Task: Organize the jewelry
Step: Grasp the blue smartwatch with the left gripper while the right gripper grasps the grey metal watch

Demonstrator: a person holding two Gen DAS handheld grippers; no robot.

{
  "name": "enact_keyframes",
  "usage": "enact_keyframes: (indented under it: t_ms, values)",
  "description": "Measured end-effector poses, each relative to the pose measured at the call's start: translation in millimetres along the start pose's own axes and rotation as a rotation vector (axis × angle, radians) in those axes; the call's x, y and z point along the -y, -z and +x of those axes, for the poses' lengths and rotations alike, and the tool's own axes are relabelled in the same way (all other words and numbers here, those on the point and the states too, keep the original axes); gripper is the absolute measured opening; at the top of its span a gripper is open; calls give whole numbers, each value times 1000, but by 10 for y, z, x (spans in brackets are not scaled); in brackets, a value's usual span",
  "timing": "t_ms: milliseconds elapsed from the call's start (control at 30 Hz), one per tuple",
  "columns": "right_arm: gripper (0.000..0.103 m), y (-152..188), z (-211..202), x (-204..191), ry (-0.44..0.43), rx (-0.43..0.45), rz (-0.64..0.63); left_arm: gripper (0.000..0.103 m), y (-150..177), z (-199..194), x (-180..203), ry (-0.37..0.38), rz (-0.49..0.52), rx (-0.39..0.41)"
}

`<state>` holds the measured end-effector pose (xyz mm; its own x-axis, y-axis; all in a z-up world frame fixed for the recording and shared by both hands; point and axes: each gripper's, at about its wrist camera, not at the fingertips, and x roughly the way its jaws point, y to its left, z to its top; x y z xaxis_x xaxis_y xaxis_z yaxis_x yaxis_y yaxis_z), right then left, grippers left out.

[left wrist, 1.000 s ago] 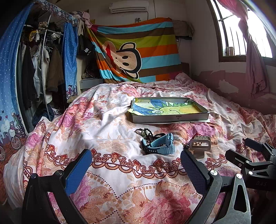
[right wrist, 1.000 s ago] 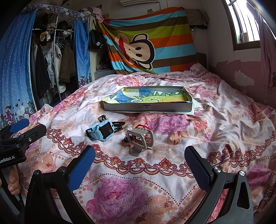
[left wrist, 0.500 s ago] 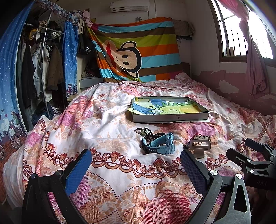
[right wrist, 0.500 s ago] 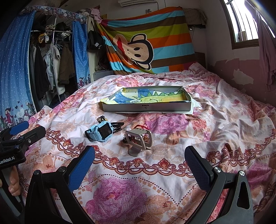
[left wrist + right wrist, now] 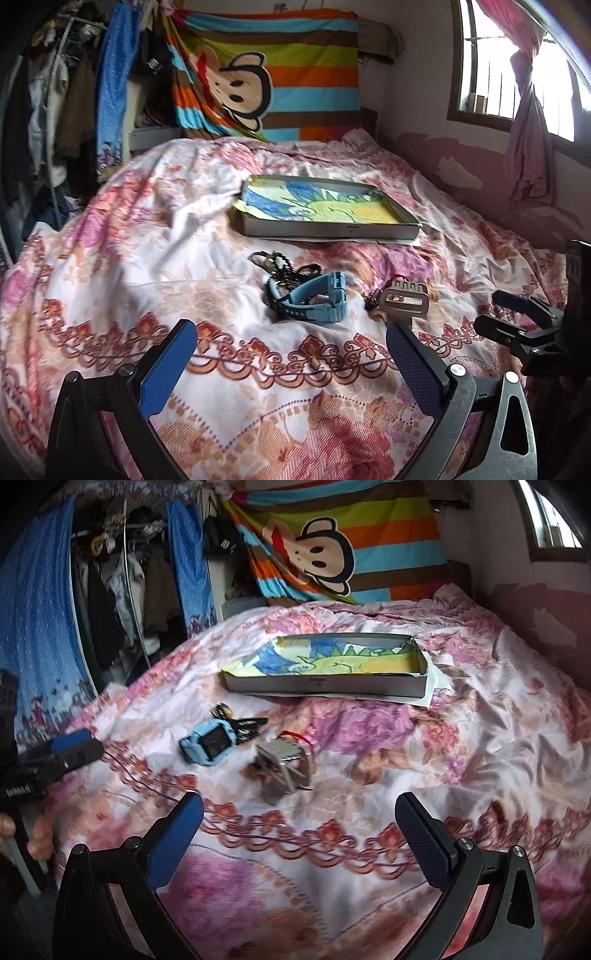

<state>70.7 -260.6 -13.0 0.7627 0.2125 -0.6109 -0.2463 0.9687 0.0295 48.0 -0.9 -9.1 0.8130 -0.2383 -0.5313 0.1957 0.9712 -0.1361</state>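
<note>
Jewelry lies in a small cluster on a bed covered by a pink floral quilt (image 5: 147, 258): a light blue watch (image 5: 314, 299) beside a tangle of dark beads (image 5: 277, 260), and just right of them a grey metal-band watch (image 5: 404, 299) with a bit of red cord behind it. Farther off on the quilt sits a shallow grey tray (image 5: 325, 230), lined with a blue, green and yellow drawing; a white sheet pokes out under its right end.

Both grippers hover over the near part of the bed with blue-padded fingers spread wide, holding nothing. The left gripper (image 5: 291, 365) frames the blue watch; the right gripper (image 5: 299, 834) frames the grey one (image 5: 286, 764), which stands tilted on its band.

At the far wall hangs a striped cloth with a cartoon monkey (image 5: 266, 74). On the left is an open rack of clothes (image 5: 122, 590) behind blue dotted curtains; on the right, a barred window (image 5: 491, 74) with a pink curtain tied back, above peeling paint.
</note>
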Motion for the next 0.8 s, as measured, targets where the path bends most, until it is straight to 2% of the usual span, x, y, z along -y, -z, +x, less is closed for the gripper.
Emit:
enact_keyframes:
  t_ms: [133,233,400,467,533,700,767,800]
  values:
    - [102,-83,148,13,-36,-44,-78,99,-88,202,40,59,32,-31]
    - [102,-143,267,45,-73,-65,-77,93,-139,354,101,84,80,-54]
    - [101,-214,461,89,-144,-88,-31,69,-203,640,162,141,108,-133]
    - [94,-237,533,71,-164,-94,-25,60,-214,724,166,161,107,-155]
    - [83,-243,622,48,-178,-106,-27,56,-230,794,181,182,107,-172]
    - [73,-282,816,-27,-214,-144,-41,43,-258,953,215,195,115,-204]
    - [70,-301,884,-80,-221,-157,-58,40,-270,1030,215,187,111,-224]
    - [64,-306,915,-104,-222,-164,-65,39,-270,1069,213,182,106,-233]
